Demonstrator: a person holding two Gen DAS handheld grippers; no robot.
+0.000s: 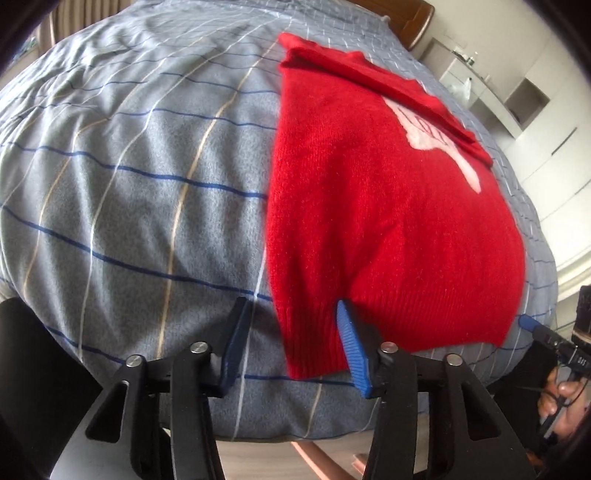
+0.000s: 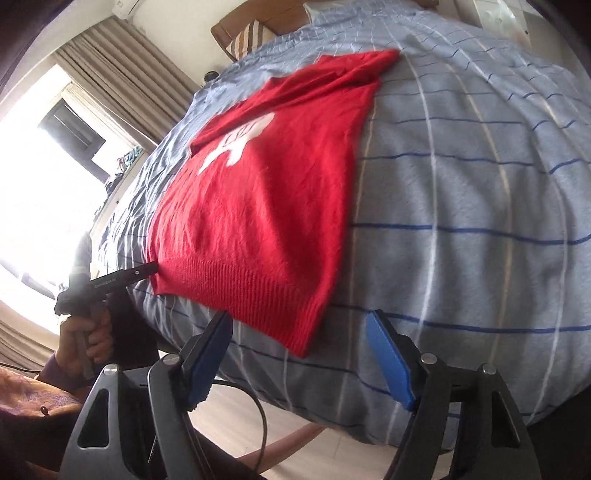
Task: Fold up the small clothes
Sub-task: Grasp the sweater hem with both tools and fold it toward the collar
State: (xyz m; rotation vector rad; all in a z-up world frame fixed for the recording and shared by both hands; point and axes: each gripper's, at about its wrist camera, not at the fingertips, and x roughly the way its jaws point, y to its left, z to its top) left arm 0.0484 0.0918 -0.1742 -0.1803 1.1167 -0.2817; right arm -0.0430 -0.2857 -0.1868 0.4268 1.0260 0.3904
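Observation:
A small red knit sweater (image 1: pixel 388 206) with a white design lies flat on the bed, sleeves folded across its far part; it also shows in the right wrist view (image 2: pixel 258 206). My left gripper (image 1: pixel 291 314) is open at the hem's left corner, with the corner between its fingers and the right blue pad (image 1: pixel 351 347) over the ribbed hem. My right gripper (image 2: pixel 299 325) is open at the hem's right corner, fingers apart on either side of the corner. Each gripper appears in the other's view, at the hem edge: the right one (image 1: pixel 528 325) and the left one (image 2: pixel 140 273).
The bed is covered by a grey-blue checked duvet (image 1: pixel 147 184). A wooden headboard (image 1: pixel 413 18) stands at the far end. White cabinets (image 1: pixel 535 110) are on one side, a bright window with curtains (image 2: pixel 74 110) on the other. The bed's near edge and floor lie just below the grippers.

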